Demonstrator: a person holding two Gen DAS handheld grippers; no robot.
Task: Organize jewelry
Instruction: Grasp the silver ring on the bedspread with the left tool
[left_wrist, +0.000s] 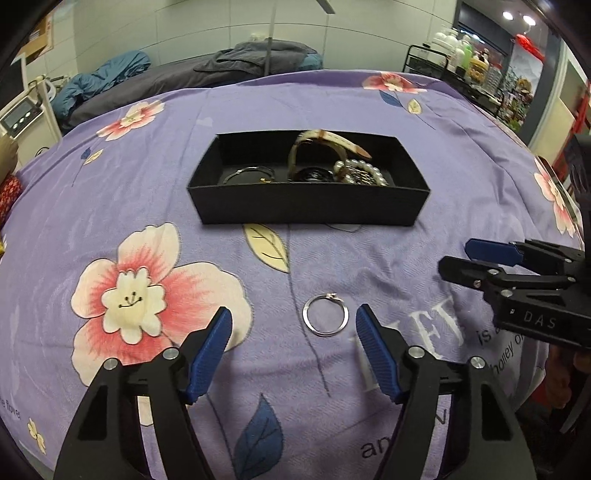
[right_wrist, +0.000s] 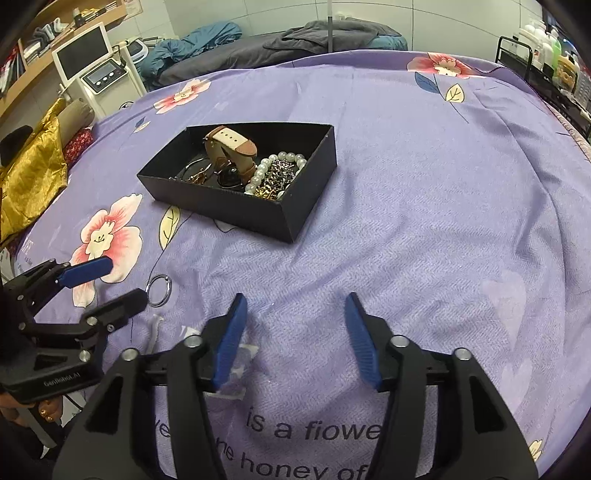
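Ring (left_wrist: 325, 314) lies flat on the purple flowered bedspread (left_wrist: 369, 110), alone, well short of the black box (left_wrist: 308, 206), and the left gripper (left_wrist: 293, 325) is lined right up on it. From the left wrist view the silver hoop sits just ahead of the blue fingertips (left_wrist: 218, 332), a shade toward the right-hand one, its small clasp turned toward the box. Both jaws stand wide apart with nothing between the pads, so nothing is gripped yet. A hoop has no long axis to speak of; lying flat, it looks like the jaws must come down astride it and pinch across the rim.

Over on the right, the right gripper (right_wrist: 293, 314) is also parted and empty, hovering over bare cloth, and the ring is off to its left side. So the left hand is plainly the nearer one. Beyond the ring, the box already carries a watch (right_wrist: 231, 147), a pearl bracelet (right_wrist: 275, 171) and darker pieces, and it seems the ring belongs there too.
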